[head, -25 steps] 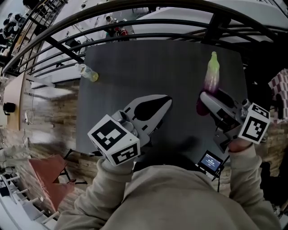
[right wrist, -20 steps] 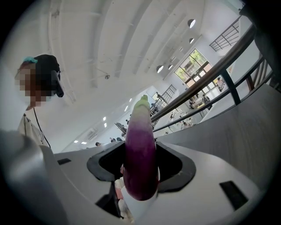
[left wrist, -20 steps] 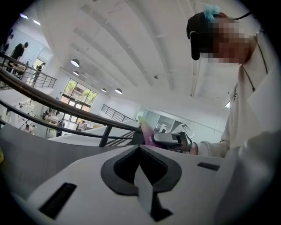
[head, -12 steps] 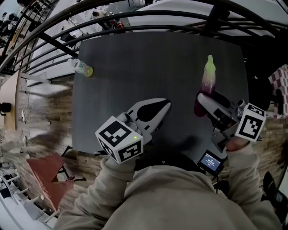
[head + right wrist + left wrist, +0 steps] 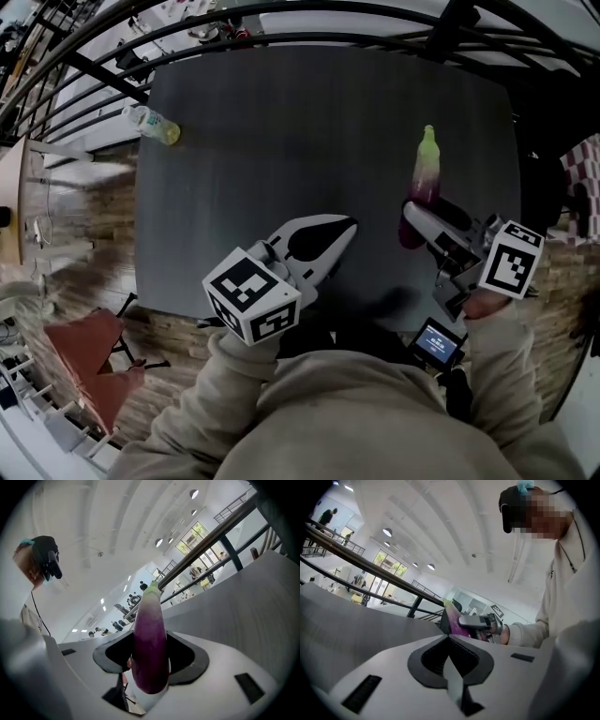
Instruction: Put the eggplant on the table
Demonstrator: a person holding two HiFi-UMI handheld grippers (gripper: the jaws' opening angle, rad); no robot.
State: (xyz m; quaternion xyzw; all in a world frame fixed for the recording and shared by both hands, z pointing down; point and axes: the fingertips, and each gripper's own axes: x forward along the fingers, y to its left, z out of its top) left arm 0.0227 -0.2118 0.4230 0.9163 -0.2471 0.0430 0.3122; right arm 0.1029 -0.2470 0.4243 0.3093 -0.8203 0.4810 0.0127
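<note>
Right gripper [image 5: 413,217] clenched on eggplant [image 5: 427,169] at its purple end; left gripper [image 5: 348,223] closed, empty.
Eggplant held over right side of table [image 5: 281,122], seemingly not yet down. Risk: let go too high, its round body may roll off the nearby edge.

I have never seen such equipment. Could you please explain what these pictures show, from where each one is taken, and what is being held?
There is no robot here: a person holds a hand tool with a two-jaw claw in each hand. One picture comes from a camera on the person's head, looking steeply down. The other two come from cameras that ride on each tool and look along its jaws. The left claw is shut and empty. The right claw is shut on a purple eggplant, whose green tip points away from the person. Below is a dark grey table, and a plastic bottle lies at its far left corner.
</note>
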